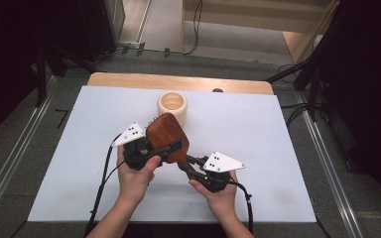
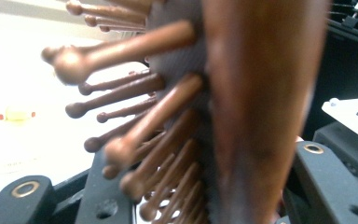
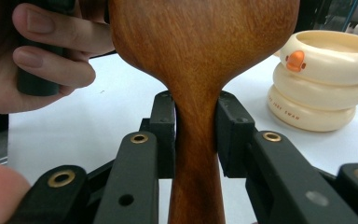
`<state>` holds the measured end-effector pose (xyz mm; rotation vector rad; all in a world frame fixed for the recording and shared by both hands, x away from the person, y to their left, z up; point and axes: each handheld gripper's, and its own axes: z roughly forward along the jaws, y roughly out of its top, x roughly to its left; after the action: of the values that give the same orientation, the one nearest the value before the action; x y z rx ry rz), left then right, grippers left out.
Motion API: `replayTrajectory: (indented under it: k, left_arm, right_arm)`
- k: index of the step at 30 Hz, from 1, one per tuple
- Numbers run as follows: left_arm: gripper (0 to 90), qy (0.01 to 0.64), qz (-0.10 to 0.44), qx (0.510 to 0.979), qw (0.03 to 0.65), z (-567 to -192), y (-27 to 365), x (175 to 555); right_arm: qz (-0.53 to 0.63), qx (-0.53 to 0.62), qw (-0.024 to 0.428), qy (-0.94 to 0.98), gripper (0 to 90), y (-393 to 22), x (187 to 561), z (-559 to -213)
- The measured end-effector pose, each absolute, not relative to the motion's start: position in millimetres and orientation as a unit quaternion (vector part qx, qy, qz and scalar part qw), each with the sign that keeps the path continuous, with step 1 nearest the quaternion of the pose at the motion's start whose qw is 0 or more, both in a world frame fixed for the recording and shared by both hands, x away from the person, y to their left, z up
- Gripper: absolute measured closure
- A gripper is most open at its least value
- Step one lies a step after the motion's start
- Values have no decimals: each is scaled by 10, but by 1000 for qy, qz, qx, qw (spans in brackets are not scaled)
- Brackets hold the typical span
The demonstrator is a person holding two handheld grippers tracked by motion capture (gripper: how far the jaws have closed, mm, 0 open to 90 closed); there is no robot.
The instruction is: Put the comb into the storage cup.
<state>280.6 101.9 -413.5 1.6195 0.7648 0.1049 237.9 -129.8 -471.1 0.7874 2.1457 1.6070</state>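
**A:** Where does the wooden hairbrush (image 1: 167,136) sit?

**B:** In the middle of the high view, lifted off the white table (image 1: 278,148) and carried between both tools. The right gripper (image 1: 188,161), low and right of centre, is clamped on the handle. The left gripper (image 1: 166,148), left of centre, has closed on the paddle head.

**A:** Why would the person hold it at two points?

**B:** Probably for control. The handle grip alone would let the broad head swing; a second hold on the head steadies it, or readies a pass from one hand to the other. That is a guess from the pose.

**A:** What does the right gripper view add?

**B:** The grip itself. At the centre of that frame the two black pads (image 3: 230,135) press on the narrow neck of the handle (image 3: 196,154), just below where it flares into the head. At the right edge stands the cream ringed cup (image 3: 324,79) with an orange duck mark, which from above is only a pale cup (image 1: 171,105) beyond the brush.

**A:** And the left gripper view?

**B:** The bristle side, hidden from above. Ball-tipped wooden pins (image 2: 135,98) jut toward the left of the frame from a dark cushion, with the brush's edge (image 2: 261,107) running up the middle. The jaws flank the head from the lower corners, narrow enough to hold it through the pins and back.
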Motion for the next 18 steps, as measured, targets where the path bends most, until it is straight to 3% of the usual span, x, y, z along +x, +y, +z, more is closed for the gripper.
replayTrajectory:
  k: [18]
  left_arm:
    - [563,314,71,715,621,-4017,1062,2862]
  right_arm:
    - [555,339,186,737,10,-1561,2465,-4656]
